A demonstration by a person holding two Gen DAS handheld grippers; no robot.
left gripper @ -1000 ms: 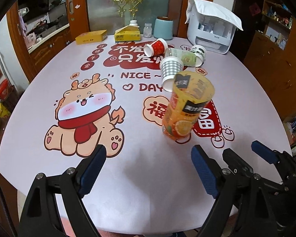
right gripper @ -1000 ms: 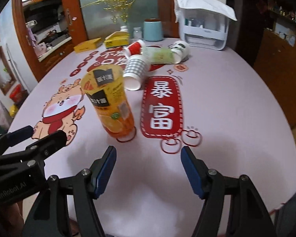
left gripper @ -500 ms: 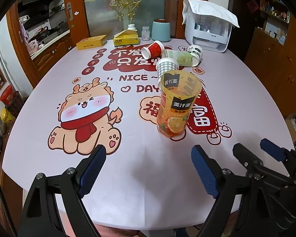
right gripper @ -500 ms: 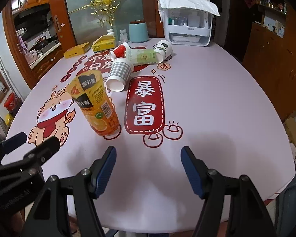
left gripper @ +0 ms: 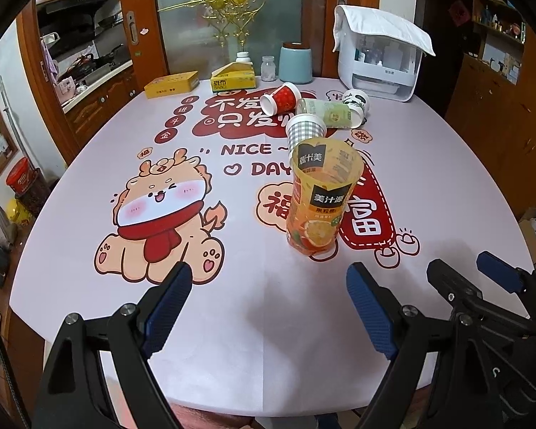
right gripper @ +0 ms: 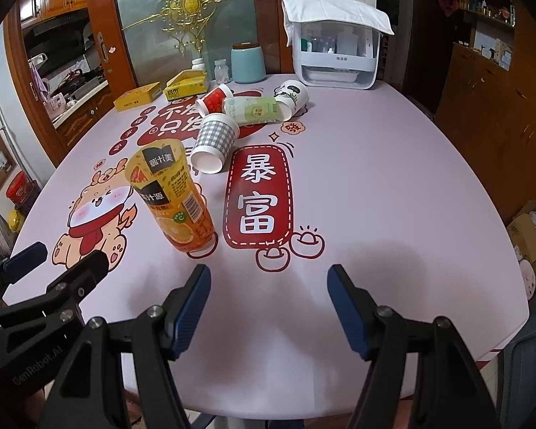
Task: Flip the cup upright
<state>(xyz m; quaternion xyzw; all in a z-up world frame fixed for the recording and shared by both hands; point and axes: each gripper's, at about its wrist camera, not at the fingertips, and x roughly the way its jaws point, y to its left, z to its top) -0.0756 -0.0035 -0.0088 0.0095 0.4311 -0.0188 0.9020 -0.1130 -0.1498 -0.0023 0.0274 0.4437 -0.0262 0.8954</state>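
An orange juice-print cup (left gripper: pixel 318 196) stands upright, mouth up, on the printed tablecloth; it also shows in the right wrist view (right gripper: pixel 173 200). Behind it a grey checked cup (left gripper: pixel 303 132) (right gripper: pixel 214 141), a red cup (left gripper: pixel 280 98) (right gripper: pixel 214 102), a green-label cup (left gripper: pixel 327 112) (right gripper: pixel 255 109) and a white panda cup (left gripper: pixel 355 102) (right gripper: pixel 291 94) lie on their sides. My left gripper (left gripper: pixel 266 302) is open and empty, near the front edge, short of the orange cup. My right gripper (right gripper: pixel 268 304) is open and empty, to the right of that cup.
At the table's far edge stand two yellow boxes (left gripper: pixel 171 84) (left gripper: pixel 234 78), a small jar (left gripper: pixel 268 68), a blue canister (left gripper: pixel 296 62) and a white cloth-covered rack (left gripper: pixel 378 60). Wooden cabinets stand to the right (right gripper: pixel 489 107). The table's front edge (left gripper: pixel 268 400) lies below the grippers.
Both grippers have drawn back and up from the table; the orange cup and the fallen cups look farther away. The cups have not moved.
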